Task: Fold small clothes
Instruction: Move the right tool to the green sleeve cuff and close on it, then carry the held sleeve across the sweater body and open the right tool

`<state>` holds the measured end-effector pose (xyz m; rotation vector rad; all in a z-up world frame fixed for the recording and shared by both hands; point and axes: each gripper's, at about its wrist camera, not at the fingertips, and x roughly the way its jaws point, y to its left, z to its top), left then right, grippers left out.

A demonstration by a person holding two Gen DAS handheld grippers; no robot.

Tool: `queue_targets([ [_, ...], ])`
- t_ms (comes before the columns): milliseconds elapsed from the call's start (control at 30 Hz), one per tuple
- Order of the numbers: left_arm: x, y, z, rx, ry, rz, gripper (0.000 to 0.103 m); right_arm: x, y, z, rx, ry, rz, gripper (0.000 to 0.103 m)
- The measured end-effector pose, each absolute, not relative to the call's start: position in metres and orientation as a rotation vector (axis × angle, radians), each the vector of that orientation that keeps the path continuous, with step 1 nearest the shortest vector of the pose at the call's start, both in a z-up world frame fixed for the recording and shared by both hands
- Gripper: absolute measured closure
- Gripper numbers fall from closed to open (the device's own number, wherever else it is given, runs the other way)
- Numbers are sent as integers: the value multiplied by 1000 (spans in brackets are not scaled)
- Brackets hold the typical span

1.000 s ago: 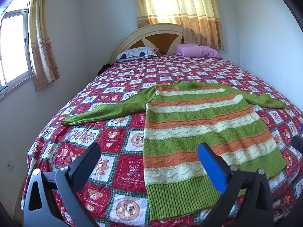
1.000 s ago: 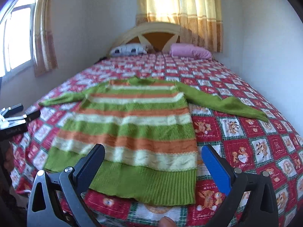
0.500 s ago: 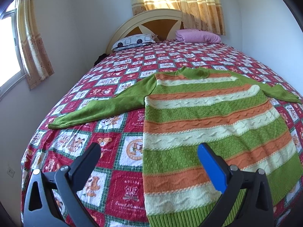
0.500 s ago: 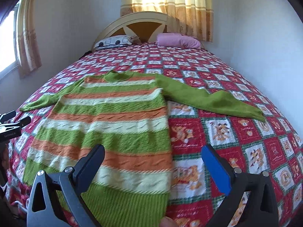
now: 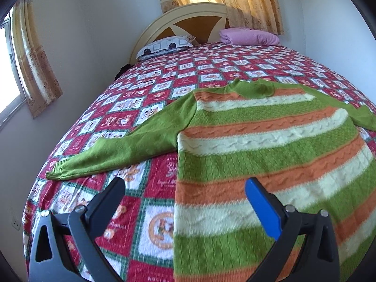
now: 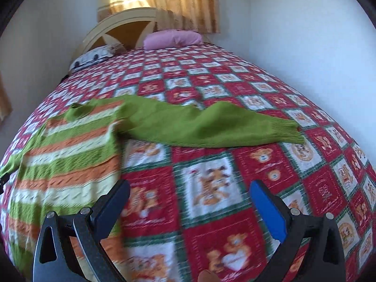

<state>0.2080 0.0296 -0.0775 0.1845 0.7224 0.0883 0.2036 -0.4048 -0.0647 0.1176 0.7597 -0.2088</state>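
On bed (image 5: 164,89), striped sweater (image 5: 270,145) lying flat, sleeves spread; left hand-held gripper (image 5: 185,195) and right hand-held gripper (image 6: 190,197) hovering above it, both gaping wide, gripping nothing.

Both tongs have advanced over the sweater (image 5: 270,145); right tongs (image 6: 190,195) veered rightward.

sweater (image 5: 270,145): flat on the bed (image 5: 145,108), sleeves out to both sides
pillows (image 5: 168,45): at the headboard (image 5: 188,17), behind the sweater
left gripper (image 5: 184,188): over sweater's left edge
right gripper (image 6: 190,188): right of sweater, before its sleeve (image 6: 211,127)
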Motion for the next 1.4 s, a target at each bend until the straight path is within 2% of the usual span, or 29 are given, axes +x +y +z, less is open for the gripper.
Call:
queue_targets([
  [300,257,37,-91,170,758,124,0,236,-492,-77,221,807,-368,3],
  [500,281,38,-93,141,765,134,0,252,-550,-83,269,836,-471,13],
  [567,290,38,-94,139,766,138,0,257,-570,-85,286,844,-508,21],
  [700,305,38,-98,131,772,154,0,272,-609,-94,326,872,-573,25],
  [833,317,37,-106,123,798,162,0,288,-630,-106,378,893,-566,41],
  [867,319,36,-109,126,797,161,0,292,-628,-105,353,892,-557,54],
  [933,322,35,-115,121,816,159,0,299,-621,-105,327,902,-517,70],
  [1000,323,35,-119,117,826,153,0,303,-614,-105,289,922,-499,79],
  [1033,322,34,-120,118,827,151,0,304,-613,-104,291,926,-487,89],
  [1067,322,34,-121,119,827,148,0,304,-613,-101,303,929,-476,95],
  [1233,319,32,-122,123,824,133,0,302,-613,-79,312,897,-484,97],
  [1400,318,35,-121,104,813,124,0,302,-593,-31,248,827,-456,98],
])
